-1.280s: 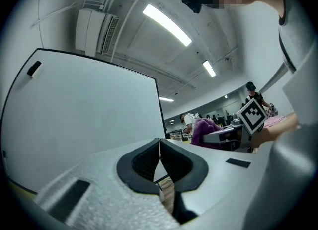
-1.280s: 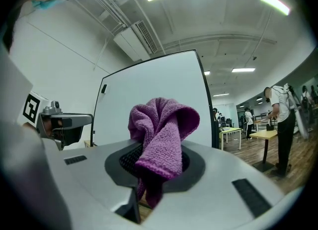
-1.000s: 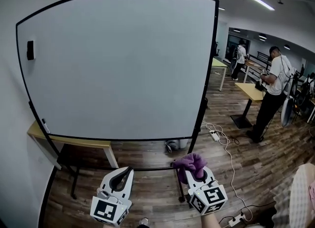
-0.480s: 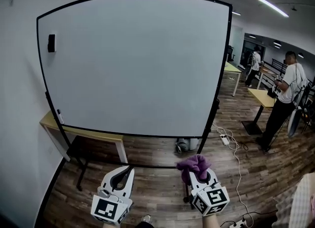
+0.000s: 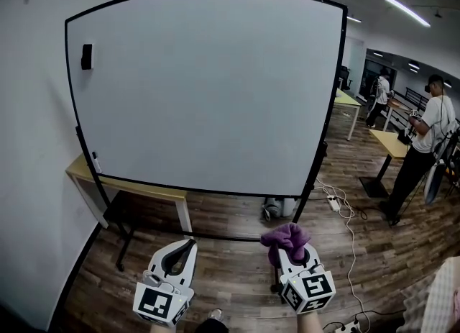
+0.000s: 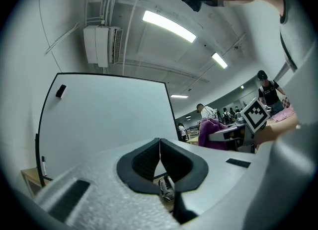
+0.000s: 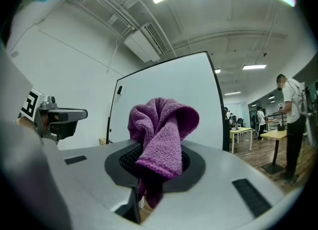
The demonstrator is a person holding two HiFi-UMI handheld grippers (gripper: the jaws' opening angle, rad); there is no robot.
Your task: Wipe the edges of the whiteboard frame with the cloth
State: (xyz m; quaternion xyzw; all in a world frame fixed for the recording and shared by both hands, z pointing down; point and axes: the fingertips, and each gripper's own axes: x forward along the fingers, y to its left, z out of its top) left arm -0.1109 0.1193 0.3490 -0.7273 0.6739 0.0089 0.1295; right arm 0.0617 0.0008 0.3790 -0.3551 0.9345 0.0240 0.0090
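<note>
The whiteboard (image 5: 208,87) is sitting further right and more centred in the head view than a second ago, while both grippers are staying at the bottom edge. The right gripper (image 5: 292,254) is clamping a purple cloth (image 5: 285,238) — bunched above its jaws, well apart from the black frame (image 5: 333,94). The left gripper (image 5: 185,247) is holding its jaws pressed together, empty.

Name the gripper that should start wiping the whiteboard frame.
Right. The right gripper is shut on the purple cloth, facing the whiteboard frame; the left gripper is shut on nothing.
</note>
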